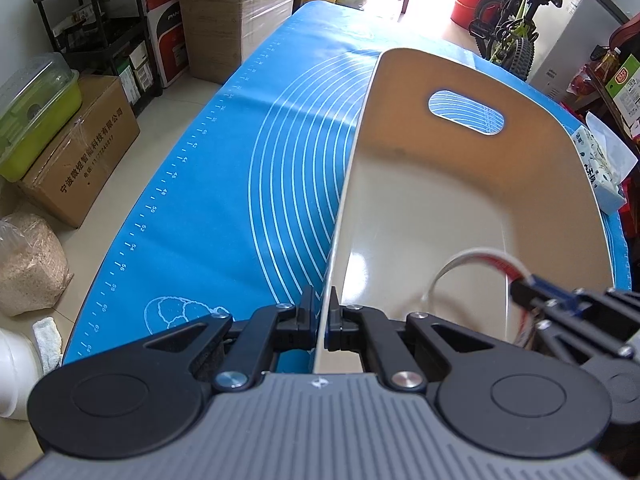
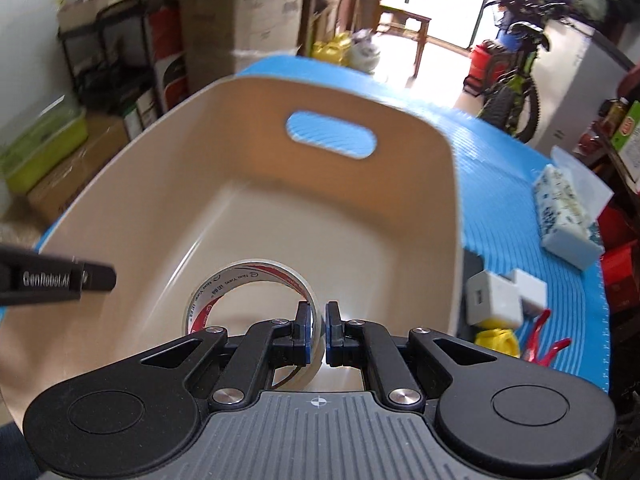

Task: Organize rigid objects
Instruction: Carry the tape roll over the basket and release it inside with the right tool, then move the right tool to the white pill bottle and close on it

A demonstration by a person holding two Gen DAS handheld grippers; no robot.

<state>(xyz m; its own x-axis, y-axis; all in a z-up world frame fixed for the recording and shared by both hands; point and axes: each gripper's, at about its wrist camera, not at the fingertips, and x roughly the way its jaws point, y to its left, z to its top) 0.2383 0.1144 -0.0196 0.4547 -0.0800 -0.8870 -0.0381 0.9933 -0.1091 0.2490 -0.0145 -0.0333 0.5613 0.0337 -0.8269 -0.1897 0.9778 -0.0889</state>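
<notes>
Right gripper [image 2: 318, 330], bottom centre of its own wrist view, is clamped on the band of a clear tape roll [image 2: 248, 304] with a red-printed core, carrying it over the open cream bin [image 2: 448, 200] that fills the middle of the frame. Left gripper [image 1: 327, 322], bottom centre of the left view, is pinched shut on the bin's thin side wall, steadying it on the blue mat [image 1: 224, 168]; its black finger also pokes in at the left edge of the right view. Bin floor looks bare; the roll hangs just inside the near rim, w/ no sign it's touching bottom yet.

Step in hand, by the look of it: drop-off of the tape into the bin, approx. early in the sorting. Next move calls for lowering the roll clear of the walls, then parting the jaws so it lies flat, not rolling.

Waiting at lower right of the right view, beside the bin: white adapter blocks [image 2: 496, 300], a yellow item [image 2: 496, 340], a red clip [image 2: 540, 340], and farther up a tissue pack [image 2: 564, 216].
</notes>
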